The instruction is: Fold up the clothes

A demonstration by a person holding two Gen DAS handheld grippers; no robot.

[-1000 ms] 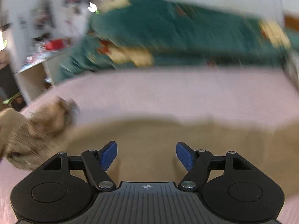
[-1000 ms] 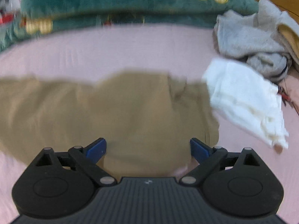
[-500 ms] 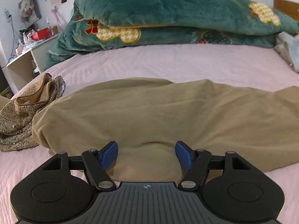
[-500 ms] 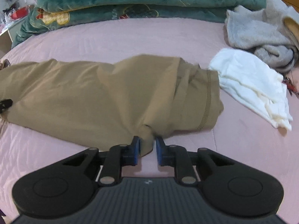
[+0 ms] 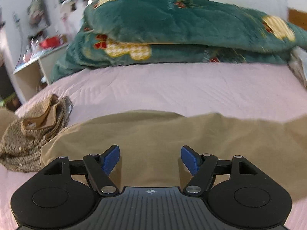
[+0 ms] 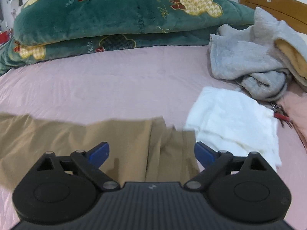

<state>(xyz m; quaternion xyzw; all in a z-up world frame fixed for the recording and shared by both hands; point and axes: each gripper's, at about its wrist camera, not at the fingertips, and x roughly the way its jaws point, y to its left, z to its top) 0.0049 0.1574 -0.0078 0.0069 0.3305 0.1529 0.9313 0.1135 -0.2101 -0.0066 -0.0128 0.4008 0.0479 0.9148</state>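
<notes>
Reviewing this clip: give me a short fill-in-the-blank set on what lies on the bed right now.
1. The tan garment lies spread on a bedsheet whose colour is ____.
2. In the right wrist view, the folded item just right of the tan garment is the ____ cloth.
3. The grey clothes are heaped near the wooden ____.
4. The stacked green pillows lie at the ____ side of the bed from the grippers.

Missing words: pink; white; headboard; far

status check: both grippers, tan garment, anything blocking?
Left gripper open, empty. Right gripper jaws opening, nothing pinched. Tan garment flat on bed, unfolded. White cloth against its right end.
</notes>
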